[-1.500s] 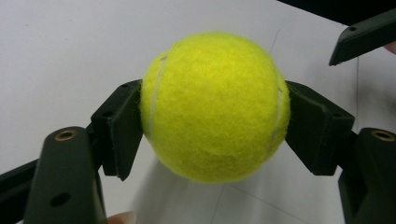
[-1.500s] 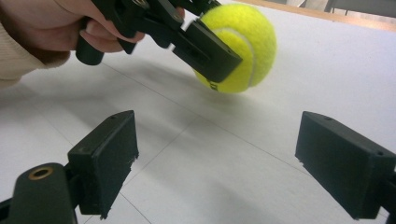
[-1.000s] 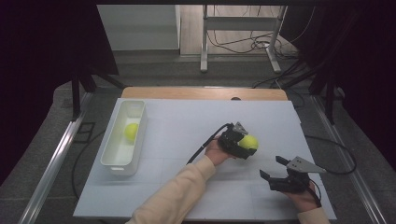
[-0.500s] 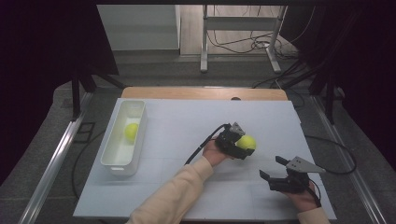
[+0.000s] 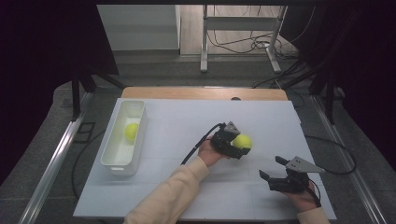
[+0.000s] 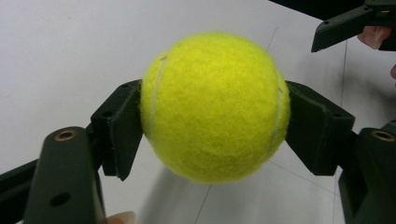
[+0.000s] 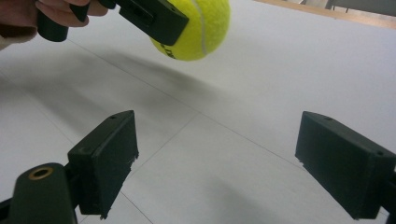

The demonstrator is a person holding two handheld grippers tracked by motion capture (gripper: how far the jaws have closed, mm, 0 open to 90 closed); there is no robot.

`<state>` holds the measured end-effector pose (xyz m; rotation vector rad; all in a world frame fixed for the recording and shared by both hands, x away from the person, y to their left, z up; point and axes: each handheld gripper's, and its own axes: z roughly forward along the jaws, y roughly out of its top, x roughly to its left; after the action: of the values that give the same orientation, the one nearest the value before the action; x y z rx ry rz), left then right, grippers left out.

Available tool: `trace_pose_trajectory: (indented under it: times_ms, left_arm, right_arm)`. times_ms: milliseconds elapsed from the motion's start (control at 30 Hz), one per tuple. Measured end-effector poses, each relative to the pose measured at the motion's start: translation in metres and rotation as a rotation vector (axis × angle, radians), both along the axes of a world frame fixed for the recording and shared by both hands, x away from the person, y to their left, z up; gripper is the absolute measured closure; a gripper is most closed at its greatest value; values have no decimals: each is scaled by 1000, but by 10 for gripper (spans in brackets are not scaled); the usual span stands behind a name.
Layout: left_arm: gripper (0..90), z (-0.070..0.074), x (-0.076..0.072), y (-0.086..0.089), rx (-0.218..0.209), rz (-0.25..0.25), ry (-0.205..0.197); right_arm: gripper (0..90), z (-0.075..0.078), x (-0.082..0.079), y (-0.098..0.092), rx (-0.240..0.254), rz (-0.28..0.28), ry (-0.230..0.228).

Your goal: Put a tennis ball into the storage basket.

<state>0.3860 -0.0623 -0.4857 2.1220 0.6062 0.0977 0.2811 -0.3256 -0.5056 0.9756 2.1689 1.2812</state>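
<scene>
Holding almost the same spot as a second ago, the tennis ball (image 5: 243, 141) sits clamped between the two black jaws of the left gripper (image 5: 237, 144), right of the table's middle; across the earlier high views it shifts only slightly. In the left gripper view the pads press into the felt on both sides of the ball (image 6: 215, 106), and a shadow lies on the white table (image 5: 187, 121) under it, so it is lifted clear of the surface. The right gripper view shows the same ball (image 7: 196, 28) hanging above the sheet with its shadow beneath.

The left forearm, in a pale sleeve (image 5: 173, 196), comes in from the near edge and slants up to the right, the hand wrapped around the gripper's body, its jaws pointing right and roughly level. The right gripper (image 5: 275, 168) rests near the table's near right corner as it did before, its jaws standing wide apart with nothing between them, pointed left and far towards the held ball.

At the left side a white tray (image 5: 113, 161) lies lengthwise, with a second tennis ball (image 5: 131, 131) inside its far half, unmoved.
</scene>
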Motion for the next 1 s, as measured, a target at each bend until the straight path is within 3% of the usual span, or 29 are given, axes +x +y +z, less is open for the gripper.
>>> trace_pose_trajectory:
  times_ms: [533,1000]
  left_arm:
    - [269,6,-7,20,1,11,-17]
    - [269,10,-12,37,-11,34,-10]
  right_arm:
    - [136,0,0,0,-4,-8,-3]
    - [136,-1,1,1,-16,-16,0]
